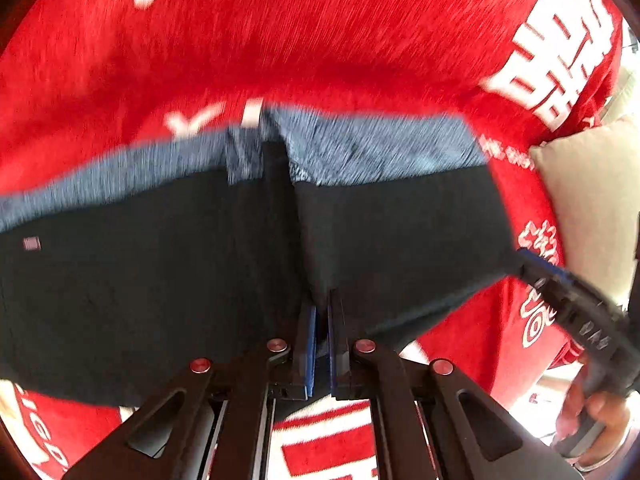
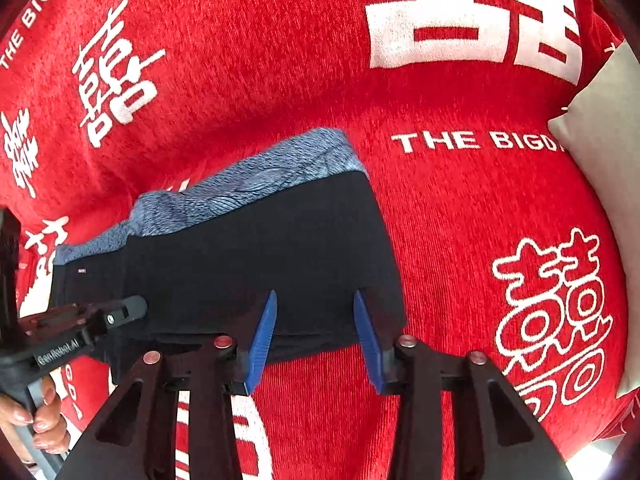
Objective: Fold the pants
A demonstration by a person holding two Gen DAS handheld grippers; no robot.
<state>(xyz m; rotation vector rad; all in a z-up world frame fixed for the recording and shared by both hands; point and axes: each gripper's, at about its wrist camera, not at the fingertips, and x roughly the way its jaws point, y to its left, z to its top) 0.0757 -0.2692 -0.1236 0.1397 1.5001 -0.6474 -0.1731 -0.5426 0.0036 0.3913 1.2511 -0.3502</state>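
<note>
I am observing the pants (image 2: 256,264), dark navy with a heathered blue waistband (image 2: 256,176), lying in a folded bundle on a red blanket (image 2: 440,216) printed with white characters and the words "THE BIGD". In the right wrist view the bundle is sitting centre-left of frame, with the waistband on its far side and a small pale tag (image 2: 81,270) near its left end. The right hand-held gripper (image 2: 316,340) is standing open, its two blue fingers (image 2: 262,340) spread wide apart over the near edge of the bundle; I cannot tell whether they are touching the cloth. In the left wrist view the left hand-held gripper (image 1: 322,344) is standing closed on the pants, its blue-lined fingers (image 1: 309,352) pressed nearly together with dark fabric pinched between them at the near edge. That view is blurring across the blanket and waistband. The left hand-held gripper is also showing at the lower left of the right wrist view, against the left end of the bundle, with the person's hand (image 2: 40,416) wrapping its handle. The other hand (image 1: 596,412) is showing at the lower right of the left wrist view, gripping the right tool. A pale grey cushion (image 2: 608,152) is lying at the right edge of the blanket, well apart from the pants.
</note>
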